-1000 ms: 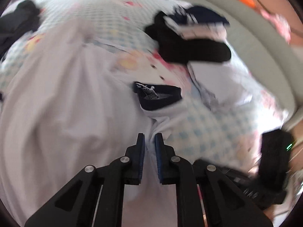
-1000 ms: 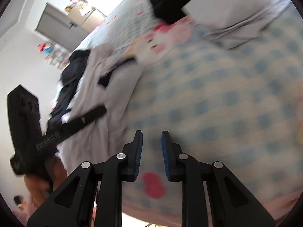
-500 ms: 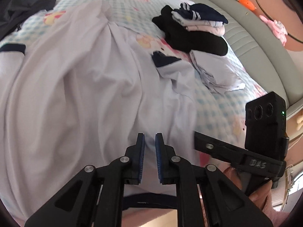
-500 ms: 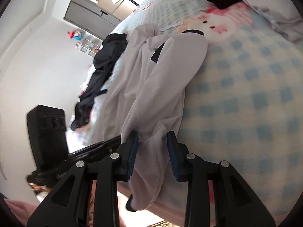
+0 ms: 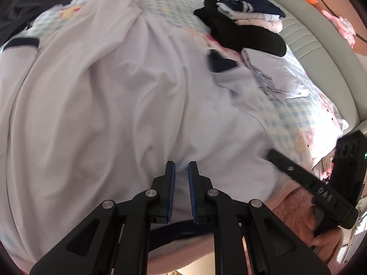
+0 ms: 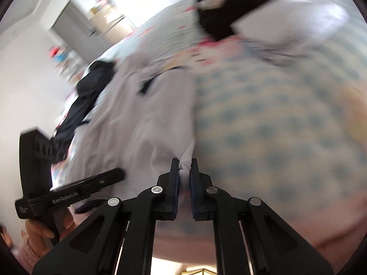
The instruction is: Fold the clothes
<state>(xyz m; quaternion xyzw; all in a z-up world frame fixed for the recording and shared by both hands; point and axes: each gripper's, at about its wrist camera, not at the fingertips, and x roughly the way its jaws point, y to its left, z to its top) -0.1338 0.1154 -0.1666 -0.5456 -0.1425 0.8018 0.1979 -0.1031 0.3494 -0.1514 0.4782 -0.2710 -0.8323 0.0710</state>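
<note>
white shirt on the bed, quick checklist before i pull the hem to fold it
1. Right gripper clamped on the white shirt: ok, a bunched bit of its edge sits between the jaws.
2. Left gripper holding fabric: cannot tell, the jaws are nearly closed over the shirt but no pinched cloth shows.
3. Shirt spread flat: not ok, deep wrinkles run across it.
4. Folded pile clear of the shirt: ok, it lies apart near the headboard.
5. Dark garment off the shirt: cannot tell, it lies close to the sleeve.
</note>
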